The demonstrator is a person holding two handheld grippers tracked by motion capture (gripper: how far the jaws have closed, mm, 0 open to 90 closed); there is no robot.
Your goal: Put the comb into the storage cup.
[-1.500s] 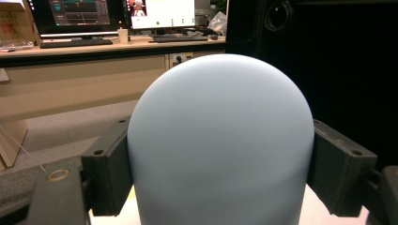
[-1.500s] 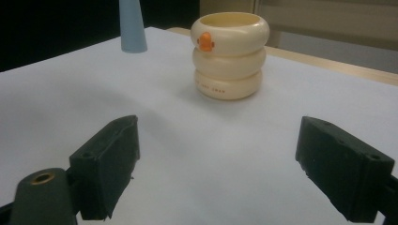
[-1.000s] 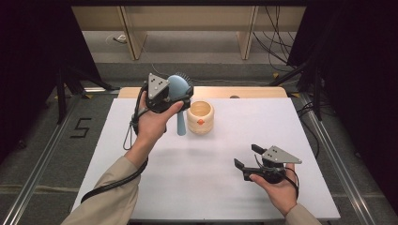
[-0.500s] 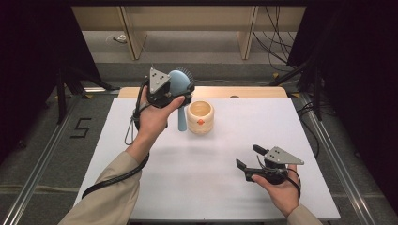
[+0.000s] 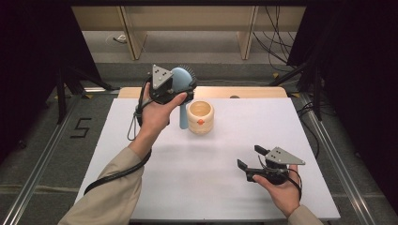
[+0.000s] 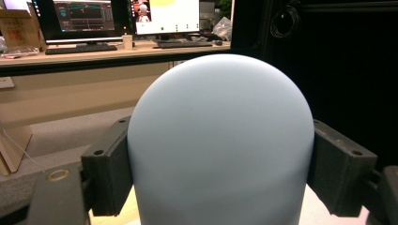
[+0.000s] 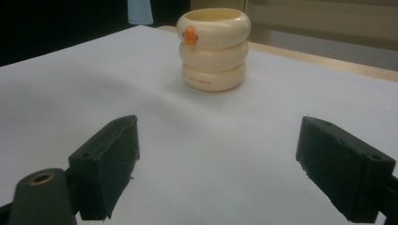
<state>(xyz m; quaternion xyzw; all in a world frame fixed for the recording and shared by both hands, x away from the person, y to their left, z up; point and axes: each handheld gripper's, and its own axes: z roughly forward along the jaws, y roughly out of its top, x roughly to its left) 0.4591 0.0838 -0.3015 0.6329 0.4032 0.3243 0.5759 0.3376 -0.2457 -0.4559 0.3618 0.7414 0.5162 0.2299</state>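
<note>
A cream ridged cup (image 5: pixel 200 117) stands upright toward the far middle of the white surface (image 5: pixel 211 187), an orange mark on its side; its interior looks empty from the high view. Just left of it, the left tongs (image 5: pixel 180 89) are raised above the surface's far edge, pinching the rounded head of a pale blue hairbrush (image 5: pixel 182 82) (bristles face away from the person, handle hanging down beside the cup). In the left gripper view the smooth blue back of the hairbrush (image 6: pixel 220 145) sits squeezed between the two black jaws. The left hand (image 5: pixel 155 115) wraps the gripper body, forearm in a tan sleeve (image 5: pixel 110 187) stretching forward from the lower left. At the near right, the right tongs (image 5: pixel 248 157) rest low over the surface, jaws spread wide with nothing between them, pointing leftward and toward the cup. The right hand (image 5: pixel 281 192) cradles that gripper from below, palm upward.
</note>
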